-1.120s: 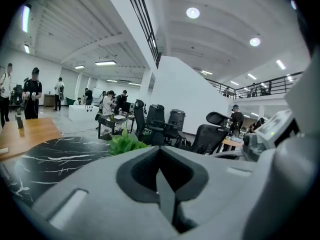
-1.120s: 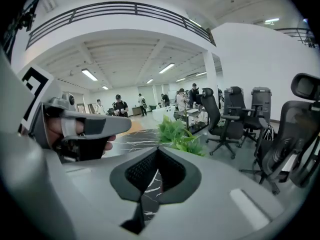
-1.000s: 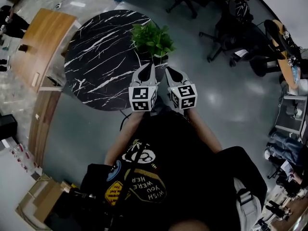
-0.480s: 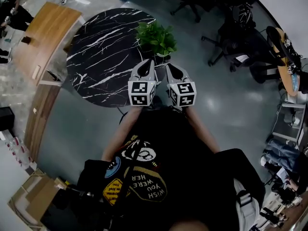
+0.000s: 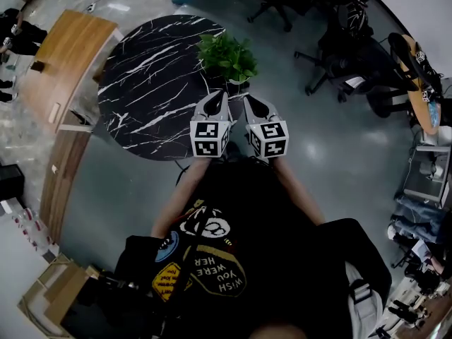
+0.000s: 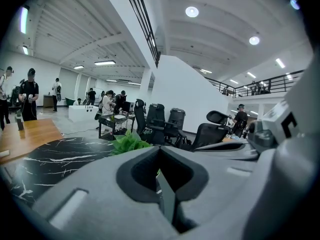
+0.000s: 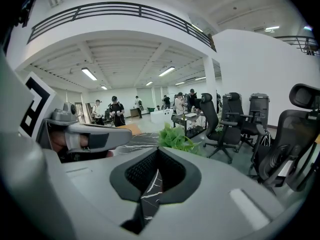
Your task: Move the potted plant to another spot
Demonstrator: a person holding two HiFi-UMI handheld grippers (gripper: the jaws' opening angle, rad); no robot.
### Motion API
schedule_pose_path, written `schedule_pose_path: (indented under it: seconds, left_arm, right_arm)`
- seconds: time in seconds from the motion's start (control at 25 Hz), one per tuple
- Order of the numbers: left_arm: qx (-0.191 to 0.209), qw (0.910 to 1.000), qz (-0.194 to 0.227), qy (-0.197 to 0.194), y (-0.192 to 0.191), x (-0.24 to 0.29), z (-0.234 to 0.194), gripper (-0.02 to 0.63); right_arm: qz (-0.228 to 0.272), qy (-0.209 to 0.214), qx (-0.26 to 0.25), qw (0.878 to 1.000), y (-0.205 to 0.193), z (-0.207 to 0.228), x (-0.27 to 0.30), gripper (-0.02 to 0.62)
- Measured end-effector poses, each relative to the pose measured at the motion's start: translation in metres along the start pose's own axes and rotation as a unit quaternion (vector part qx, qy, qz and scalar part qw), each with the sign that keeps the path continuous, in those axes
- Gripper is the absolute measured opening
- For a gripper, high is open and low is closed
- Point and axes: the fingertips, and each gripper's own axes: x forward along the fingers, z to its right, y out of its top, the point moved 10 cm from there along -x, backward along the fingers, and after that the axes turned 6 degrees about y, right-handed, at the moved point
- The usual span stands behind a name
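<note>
The potted plant point(image 5: 227, 56), leafy green in a small pot, stands at the right edge of the round black marble table point(image 5: 148, 76). My left gripper point(image 5: 221, 97) and right gripper point(image 5: 248, 102) hover side by side just short of the plant, near the table's front right rim. Both are shut with nothing between the jaws. In the left gripper view the plant point(image 6: 129, 143) peeks over the closed left gripper point(image 6: 159, 149). In the right gripper view the plant point(image 7: 175, 138) shows just beyond the closed right gripper point(image 7: 157, 150), and the left gripper point(image 7: 82, 134) lies alongside.
A wooden counter point(image 5: 63, 69) runs along the table's left side. Black office chairs point(image 5: 339, 48) stand on the grey floor to the right and behind the table. Several people point(image 6: 30, 91) stand far off in the hall.
Only the head view has shifted slightly. Both grippers stay shut in the same place before the plant, which has not moved.
</note>
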Motion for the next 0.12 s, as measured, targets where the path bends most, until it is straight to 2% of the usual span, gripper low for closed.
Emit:
schedule_pose_path:
  seconds: [0.12]
  left_arm:
    - [0.0, 1.0, -0.003, -0.003, 0.0003, 0.0009, 0.0013, 0.005]
  right_arm:
    - [-0.002, -0.001, 0.0, 1.0, -0.0007, 0.0014, -0.0008, 0.002]
